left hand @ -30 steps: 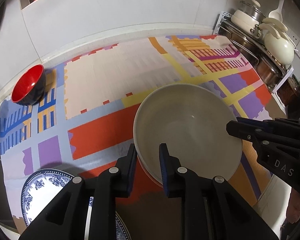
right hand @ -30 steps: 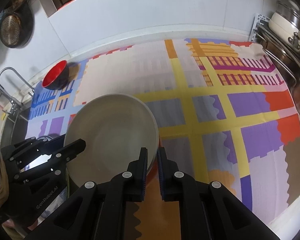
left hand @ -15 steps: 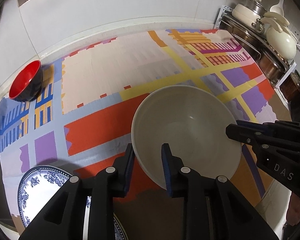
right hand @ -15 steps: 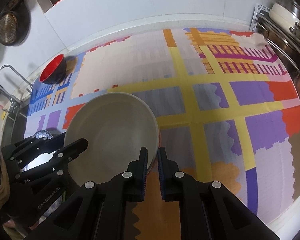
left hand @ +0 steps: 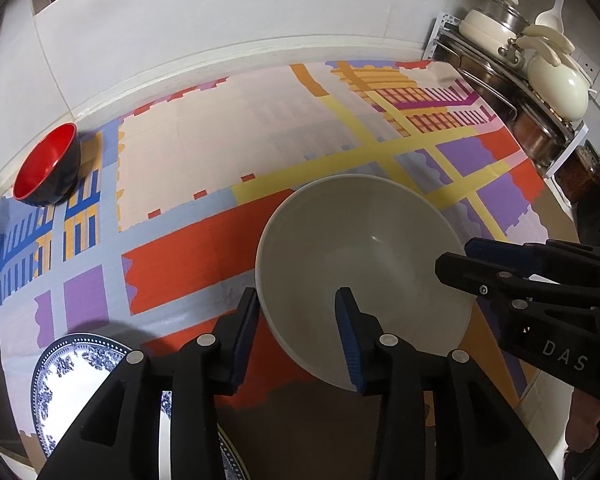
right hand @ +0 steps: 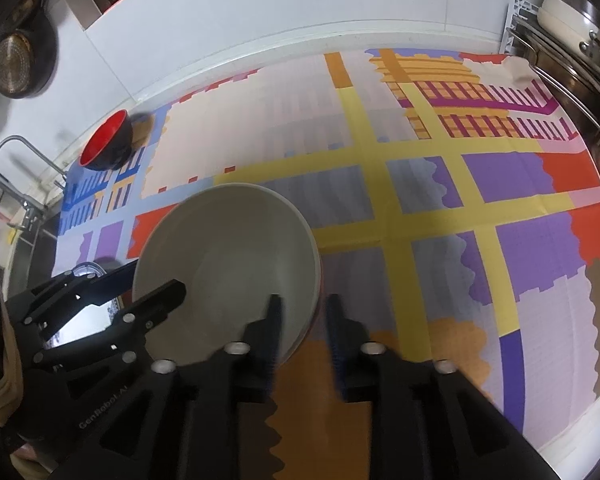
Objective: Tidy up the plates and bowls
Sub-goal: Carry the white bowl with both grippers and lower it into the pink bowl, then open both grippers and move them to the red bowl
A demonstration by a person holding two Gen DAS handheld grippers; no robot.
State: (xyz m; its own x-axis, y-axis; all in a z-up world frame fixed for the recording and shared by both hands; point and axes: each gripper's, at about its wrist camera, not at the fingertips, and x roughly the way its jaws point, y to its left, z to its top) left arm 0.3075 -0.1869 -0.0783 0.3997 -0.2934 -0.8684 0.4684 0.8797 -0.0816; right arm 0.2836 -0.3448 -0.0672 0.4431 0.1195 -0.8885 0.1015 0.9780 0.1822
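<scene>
A large cream bowl sits on the patterned cloth; it also shows in the right wrist view. My left gripper is open, its fingers astride the bowl's near left rim without pinching it. My right gripper is open too, astride the bowl's near right rim. A red-and-black bowl stands at the far left of the cloth, also seen in the right wrist view. A blue-and-white plate lies at the near left, partly hidden by my left gripper.
A metal rack with cream pots and lids stands at the right edge of the counter. A white tiled wall runs along the back. A tap and sink are at the far left. The cloth covers the counter.
Both grippers were shut on the cream bowl's rim and have opened. The bowl now rests on the cloth, slightly to the right of before.
</scene>
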